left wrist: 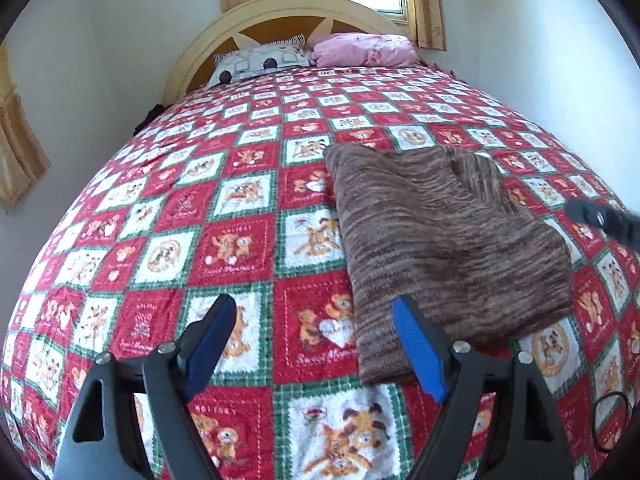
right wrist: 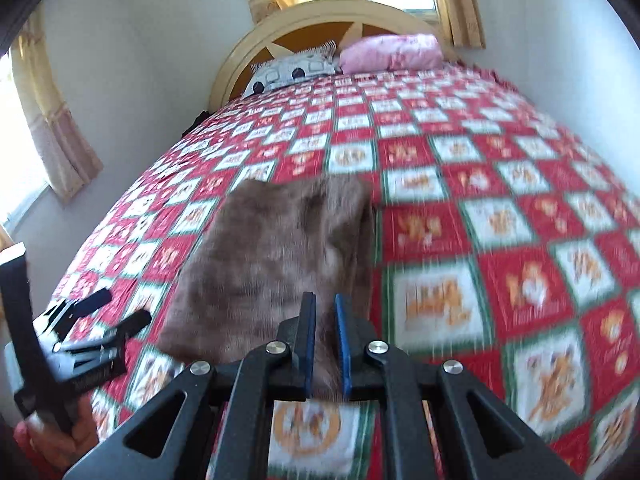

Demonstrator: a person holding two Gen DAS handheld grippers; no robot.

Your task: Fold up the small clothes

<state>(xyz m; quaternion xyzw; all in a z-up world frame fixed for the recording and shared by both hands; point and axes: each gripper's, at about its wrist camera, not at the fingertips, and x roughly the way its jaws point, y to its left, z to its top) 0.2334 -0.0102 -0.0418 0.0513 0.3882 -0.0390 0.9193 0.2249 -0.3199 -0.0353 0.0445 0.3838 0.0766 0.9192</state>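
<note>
Lying on the red, white and green patchwork bedspread [left wrist: 240, 184], right of centre: the brown striped knit garment [left wrist: 440, 240], already folded into a rough rectangle. Hovering at far left, beside the garment's near left corner: the left gripper [left wrist: 316, 344], jaws standing wide apart with nothing between them, one blue pad overlapping the knit's edge in view (contact not determinable). Pinching the garment's near edge, further right: the right gripper [right wrist: 323, 344], jaws drawn almost together with a fold of brown fabric between the pads. Judging from the drape and ribbed texture: light, soft and limp, likely stretching and sagging rather than holding shape, not fragile, not slippery; best taken at a corner or along a folded edge, gathering all layers, with the second corner supported to keep the fold square. Blurring the right wrist view: motion, leaving the knit's far edge indistinct. Remaining hidden: the garment's underside and layer count. Cutting off at the frame edge: the hand [right wrist: 60, 436] holding the left gripper's handle.
</note>
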